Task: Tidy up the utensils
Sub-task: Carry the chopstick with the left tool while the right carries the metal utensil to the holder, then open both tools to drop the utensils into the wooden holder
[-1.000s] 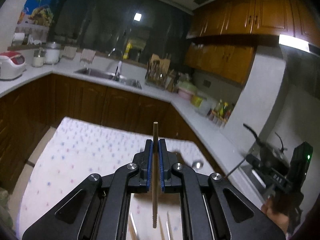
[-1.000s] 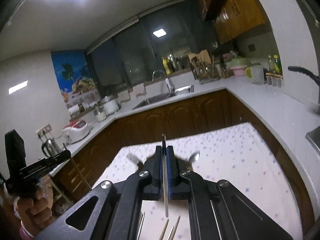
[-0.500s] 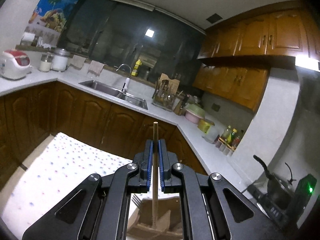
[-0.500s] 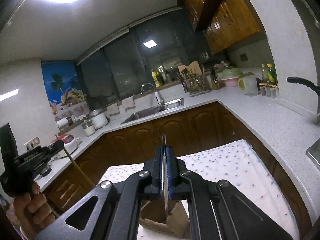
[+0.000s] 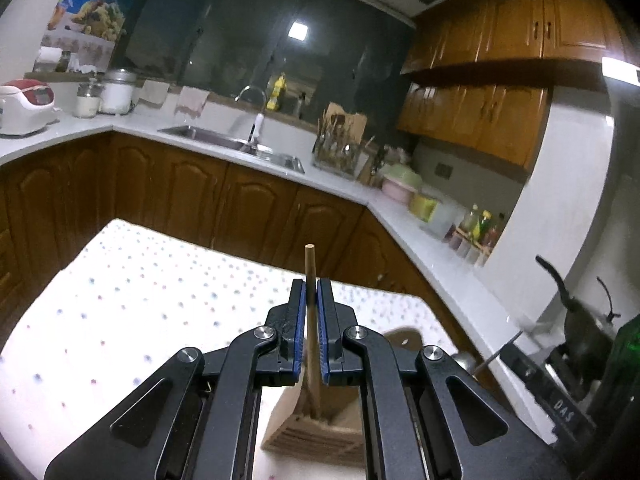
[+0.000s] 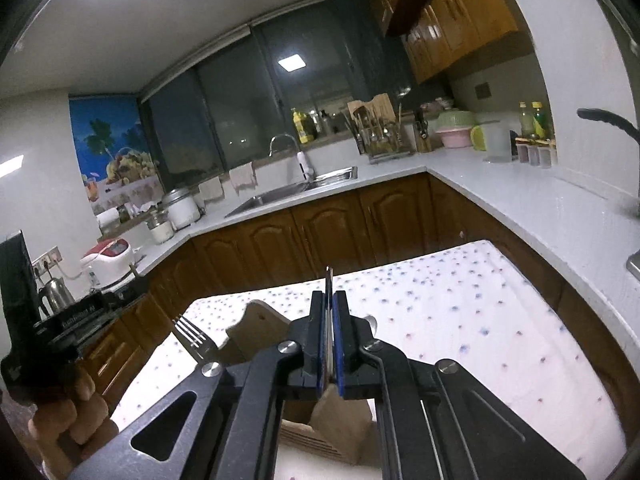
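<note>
Holding one utensil in each gripper above a wooden holder (image 5: 316,428) that stands on a dotted cloth (image 5: 140,300). Left gripper (image 5: 311,320) clamped nearly shut on a chopstick (image 5: 310,272), upright, its lower end reaching down into the holder's top. Right gripper (image 6: 329,332) likewise pinched almost closed on a thin metal handle (image 6: 329,280), seen edge-on; which kind of utensil cannot be told here. Holder (image 6: 256,328) directly below and just behind both grippers. Fork (image 6: 192,338) standing at the holder's left side, tines up, seemingly already stowed. Spoon bowl (image 5: 464,360) just right of the holder in the left view, likely on the piece in the right gripper.

Judged step: placing both pieces into the holder's slots. Next move calls for lowering each piece straight into a free slot, keeping it upright, then parting the jaws only once the tip is seated, so nothing topples onto the cloth.
</note>
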